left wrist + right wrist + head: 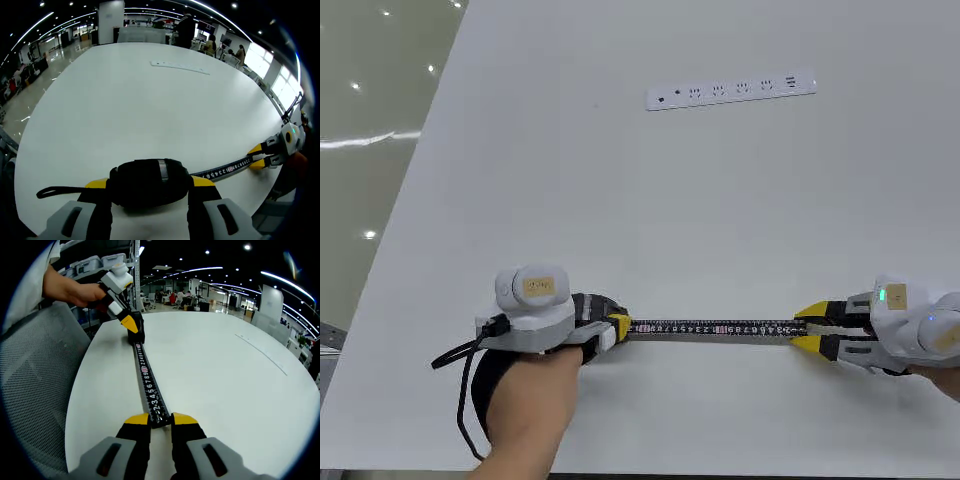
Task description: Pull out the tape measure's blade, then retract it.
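Note:
A black tape measure case [150,181] sits on the white table, clamped between the yellow-tipped jaws of my left gripper [150,182], with its black wrist strap [55,191] trailing left. In the head view the case [592,305] is near the table's front edge at the left gripper [616,328]. The blade [715,328] runs out straight to the right, numbers up, lying just above the tabletop. My right gripper [804,327] is shut on the blade's end. In the right gripper view the blade [148,385] stretches from the gripper [160,420] to the far case [136,335].
A white power strip [731,91] lies at the back of the table [650,200]. The table's left edge drops to a glossy floor [370,110]. A grey mesh chair [35,385] stands close on the left in the right gripper view.

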Demonstrator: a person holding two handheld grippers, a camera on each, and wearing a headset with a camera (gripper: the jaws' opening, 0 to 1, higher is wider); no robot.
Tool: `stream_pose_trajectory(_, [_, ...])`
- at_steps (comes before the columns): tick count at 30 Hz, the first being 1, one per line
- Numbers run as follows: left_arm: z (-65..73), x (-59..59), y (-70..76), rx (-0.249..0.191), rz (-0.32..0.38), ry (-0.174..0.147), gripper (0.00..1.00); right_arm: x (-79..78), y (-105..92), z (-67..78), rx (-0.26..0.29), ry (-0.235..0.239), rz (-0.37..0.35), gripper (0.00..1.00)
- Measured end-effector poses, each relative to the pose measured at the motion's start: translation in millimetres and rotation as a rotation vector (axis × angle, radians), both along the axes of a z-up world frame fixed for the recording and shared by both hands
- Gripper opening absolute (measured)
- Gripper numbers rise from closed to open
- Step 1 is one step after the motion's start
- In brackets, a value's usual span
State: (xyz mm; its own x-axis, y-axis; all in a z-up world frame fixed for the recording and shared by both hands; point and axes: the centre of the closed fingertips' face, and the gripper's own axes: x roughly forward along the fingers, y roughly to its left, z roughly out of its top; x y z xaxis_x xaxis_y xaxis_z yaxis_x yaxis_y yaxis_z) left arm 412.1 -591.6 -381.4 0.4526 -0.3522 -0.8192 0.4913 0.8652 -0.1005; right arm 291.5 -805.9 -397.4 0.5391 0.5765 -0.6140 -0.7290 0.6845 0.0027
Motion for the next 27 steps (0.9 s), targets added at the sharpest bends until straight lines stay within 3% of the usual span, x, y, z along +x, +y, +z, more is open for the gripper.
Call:
stream_pose_trajectory(3, [0.2, 0.0, 0.0, -0.003, -0.002, 0.000, 0.58, 3.7, 9.9, 5.0, 0.055, -0.016, 0.008, 0.14])
stream_pose_trajectory(10, [0.2, 0.1, 0.1, -0.007, 0.000, 0.001, 0.58, 13.8, 25.1, 7.2, 0.076, -0.031, 0.034, 0.13])
stream_pose_trajectory(27, [0.4, 0.2, 0.1, -0.015, 0.001, 0.005, 0.57, 21.2, 36.3, 2.5, 0.137, -0.033, 0.062, 0.13])
